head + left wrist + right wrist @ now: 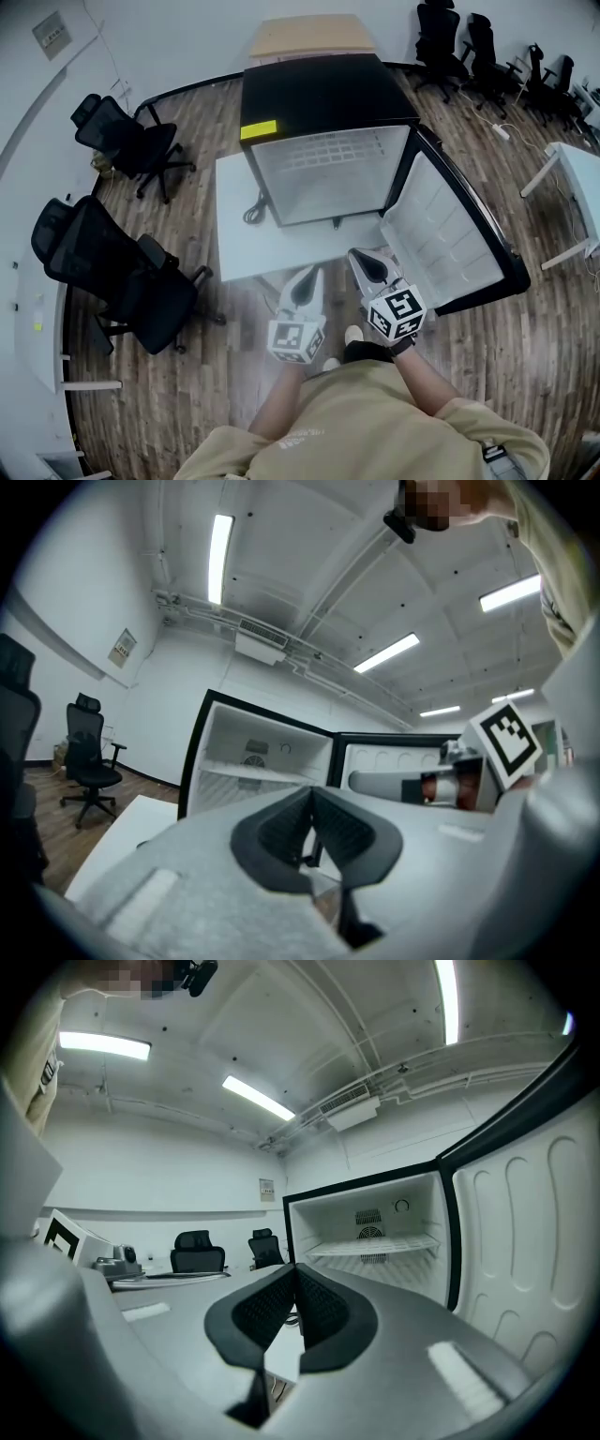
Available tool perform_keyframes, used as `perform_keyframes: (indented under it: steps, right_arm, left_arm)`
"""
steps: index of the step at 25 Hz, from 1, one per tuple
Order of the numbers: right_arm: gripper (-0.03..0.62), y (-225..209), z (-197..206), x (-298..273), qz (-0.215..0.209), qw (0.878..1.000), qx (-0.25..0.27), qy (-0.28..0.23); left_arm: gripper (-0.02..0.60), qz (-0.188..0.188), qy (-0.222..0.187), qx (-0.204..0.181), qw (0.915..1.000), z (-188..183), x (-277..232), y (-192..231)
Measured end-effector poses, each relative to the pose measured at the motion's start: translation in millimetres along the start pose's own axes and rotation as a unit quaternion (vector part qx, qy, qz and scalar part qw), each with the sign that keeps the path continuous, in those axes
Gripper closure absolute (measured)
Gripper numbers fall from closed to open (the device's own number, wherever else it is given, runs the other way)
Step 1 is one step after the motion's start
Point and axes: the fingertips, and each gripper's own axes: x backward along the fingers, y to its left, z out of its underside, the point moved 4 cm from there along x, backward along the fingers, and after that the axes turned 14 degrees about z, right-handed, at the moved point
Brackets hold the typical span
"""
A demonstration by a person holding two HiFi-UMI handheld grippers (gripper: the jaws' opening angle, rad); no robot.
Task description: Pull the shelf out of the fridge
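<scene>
Left gripper, right gripper: both closed, facing open fridge

1. Yellow label, at the 9 o'clock edge of the fridge top: no print legible.
2. Wall notice, at 10 o'clock: unreadable.
3. Left marker cube and right marker cube: square patterns only, no lettering.

Fridge door partly past right edge

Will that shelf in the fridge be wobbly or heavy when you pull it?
Probably stiff and light: the shelf looks like a thin white wire grid. It likely slides straight out, lying level across the fridge. Pulled far, its front may tip.
</scene>
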Motion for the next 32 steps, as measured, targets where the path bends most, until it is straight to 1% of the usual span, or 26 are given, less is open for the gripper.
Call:
perform_keyframes:
  steps: [4, 8, 10, 12, 16, 20, 25, 28, 32]
  right_arm:
    - [0.589, -37.9, -16.8, -29.0, -0.002, 1.000, -0.014, -0.014]
    - [0.589, -65.0, -23.5, -52.0, -0.011, 0.999, -0.024, -0.026]
    - [0.589, -78.9, -19.9, -59.7, -0.012, 0.999, -0.028, -0.023]
    - [0.589, -89.6, -12.5, -68.8, -0.016, 0.999, -0.035, -0.013]
    - [0.589, -95.6, 0.1, -92.2, -0.031, 0.998, -0.050, 0.011]
    - [0.589, -99.7, 6.7, -123.4, -0.041, 0.997, -0.067, 0.026]
    - [0.589, -106.3, 16.3, -162.6, -0.037, 0.993, -0.104, 0.041]
    - [0.589, -105.6, 20.1, -185.0, -0.039, 0.990, -0.129, 0.053]
    - [0.589, -109.0, 19.2, -211.9, -0.030, 0.985, -0.157, 0.059]
  left_arm:
    - [0.580, 0.012, 0.002, -0.018, 0.9998, -10.9, -48.1, 5.6]
    - [0.580, 0.007, 0.006, -0.031, 0.9995, -13.7, -88.8, 14.9]
    - [0.580, 0.000, 0.010, -0.036, 0.9993, -10.0, -103.0, 17.3]
    - [0.580, -0.011, 0.013, -0.031, 0.9994, -3.0, -111.9, 21.9]
    - [0.580, -0.033, 0.029, -0.009, 0.9990, 15.3, -120.5, 38.0]
    - [0.580, -0.037, 0.030, -0.001, 0.9989, 19.7, -135.4, 59.8]
    - [0.580, -0.033, 0.027, 0.002, 0.9991, 24.6, -154.8, 92.9]
    - [0.580, -0.037, 0.025, 0.009, 0.9989, 24.9, -157.4, 114.6]
    - [0.581, -0.039, 0.025, 0.015, 0.9988, 22.5, -163.5, 144.2]
